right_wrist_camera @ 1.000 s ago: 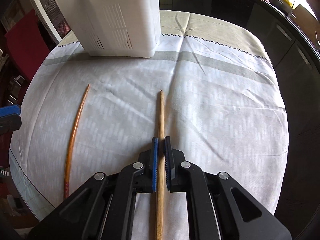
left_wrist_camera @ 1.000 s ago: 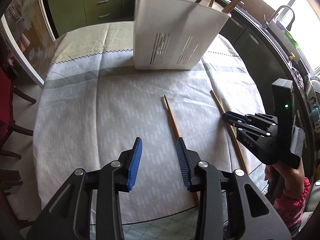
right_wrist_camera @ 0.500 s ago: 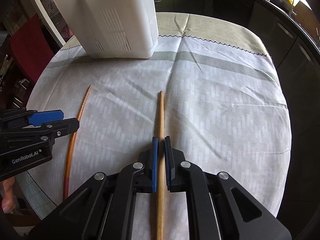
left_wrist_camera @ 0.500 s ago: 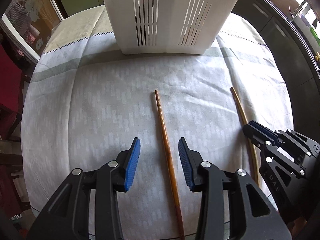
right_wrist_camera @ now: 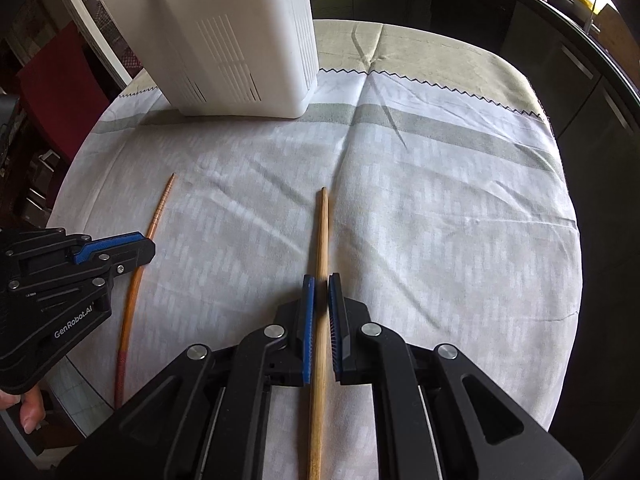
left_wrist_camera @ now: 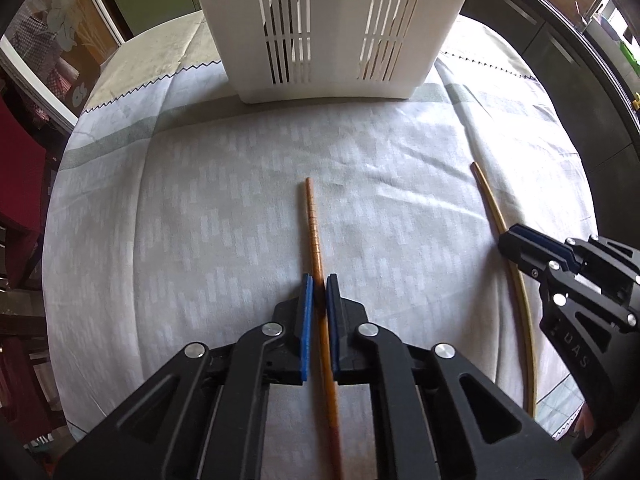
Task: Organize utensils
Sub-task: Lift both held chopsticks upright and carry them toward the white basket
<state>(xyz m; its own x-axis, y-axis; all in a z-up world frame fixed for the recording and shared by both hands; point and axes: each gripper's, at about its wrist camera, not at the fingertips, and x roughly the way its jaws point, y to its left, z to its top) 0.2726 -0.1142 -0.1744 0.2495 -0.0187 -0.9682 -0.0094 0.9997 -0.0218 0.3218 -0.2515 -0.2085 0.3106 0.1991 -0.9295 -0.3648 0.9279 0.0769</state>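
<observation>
- Since the earlier frame the left gripper (left_wrist_camera: 317, 294) has dropped toward the table and its jaws have just closed on the reddish chopstick (left_wrist_camera: 313, 228), which earlier lay loose between wide-open pads.
- Nearest the right wrist camera, the right gripper (right_wrist_camera: 321, 296) is clenched on the pale chopstick (right_wrist_camera: 322, 232), gripping it partway along its length while the stick lies on the cloth.
- Both chopsticks lie roughly parallel on the white tablecloth (left_wrist_camera: 200, 220), well apart from each other, tips pointing toward the far side.
- Farther back stands the white slotted holder (left_wrist_camera: 332, 32), upright on the cloth; through its slots more utensils show dimly.
- Step in hand, as I judge it: both sticks are gripped but not yet lifted.
- Next move likely calls for raising each stick clear of the cloth, swinging it upright, and lowering it into the holder's open top, which no current view shows.
- Thin sticks may pivot in the pads during the lift.
</observation>
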